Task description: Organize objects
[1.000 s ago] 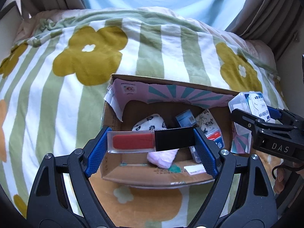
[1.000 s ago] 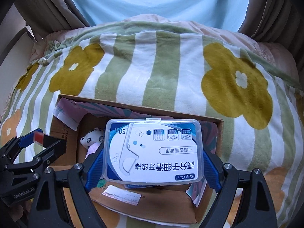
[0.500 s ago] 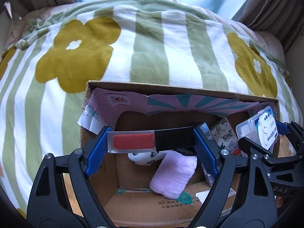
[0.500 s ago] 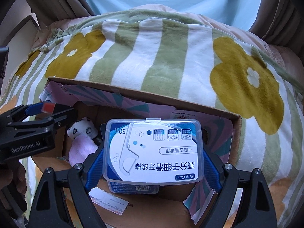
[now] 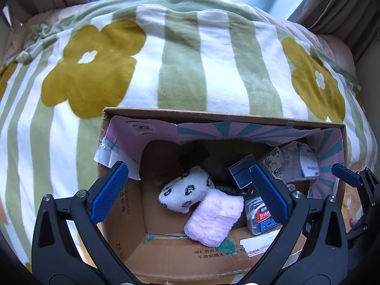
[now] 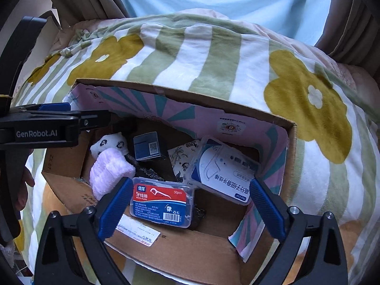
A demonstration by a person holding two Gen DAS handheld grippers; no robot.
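Note:
An open cardboard box [image 5: 213, 116] [image 6: 166, 90] sits on a bed. My left gripper [image 5: 188, 168] [image 6: 54, 118] hangs over its left half. Its jaws are opening and hold nothing. My right gripper [image 6: 192, 182] [image 5: 344, 175] is over the right half, jaws also opening, pads touching nothing. Below it, the white-labelled floss case [image 6: 223, 173] [image 5: 306, 163] lies tilted against the box's right wall. A red-and-blue floss case [image 6: 161, 201], a pink towel roll [image 5: 213, 216], a panda-print roll [image 5: 185, 190] and a dark blue carton [image 6: 146, 146] lie inside. I cannot make out the red-and-black tube.
A green-striped blanket with yellow flowers [image 5: 190, 59] covers the bed around the box. Beige curtains [image 6: 78, 2] hang behind, beside a pale blue pane. A person's hand [image 6: 23, 185] grips the left tool's handle. A sketch-printed pack [image 6: 182, 156] leans inside the box.
Both grippers sank closer to the box and opened. The red-and-black tube left the left jaws. The white-labelled floss case dropped from the right jaws into the box.

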